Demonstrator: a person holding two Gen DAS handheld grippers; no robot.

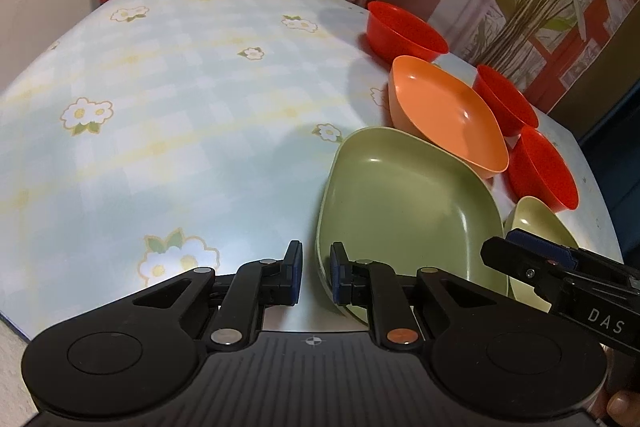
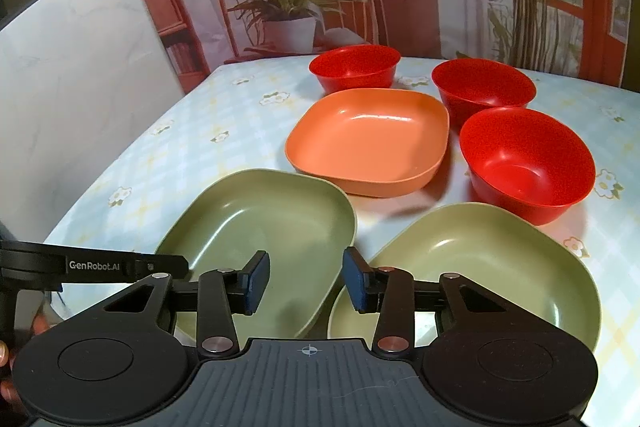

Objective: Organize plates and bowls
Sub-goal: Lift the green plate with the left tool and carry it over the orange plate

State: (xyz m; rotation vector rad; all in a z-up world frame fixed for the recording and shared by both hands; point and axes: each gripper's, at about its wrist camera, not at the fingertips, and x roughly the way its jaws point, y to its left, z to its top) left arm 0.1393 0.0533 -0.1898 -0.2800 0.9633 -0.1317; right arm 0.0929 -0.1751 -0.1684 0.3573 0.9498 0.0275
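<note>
Two green plates lie side by side at the near table edge. My left gripper (image 1: 316, 267) straddles the left rim of the darker green plate (image 1: 400, 207), one pad inside and one outside, shut on that rim. My right gripper (image 2: 306, 281) hovers where the darker plate (image 2: 260, 219) and the paler green plate (image 2: 480, 275) meet. Its jaws stand apart, the left pad above the darker plate's bowl and the right pad by the paler plate's rim. Neither pad visibly presses. Behind them sits an orange plate (image 2: 372, 139), with red bowls (image 2: 356, 65) (image 2: 484, 87) (image 2: 528, 159) around it.
The table carries a pale blue flowered cloth (image 1: 160, 107), bare on the left half. A printed backdrop of a chair and plants (image 2: 288, 7) hangs right behind the table. A white wall (image 2: 60, 67) borders the left side. A person's fingers (image 2: 6, 355) hold the left tool.
</note>
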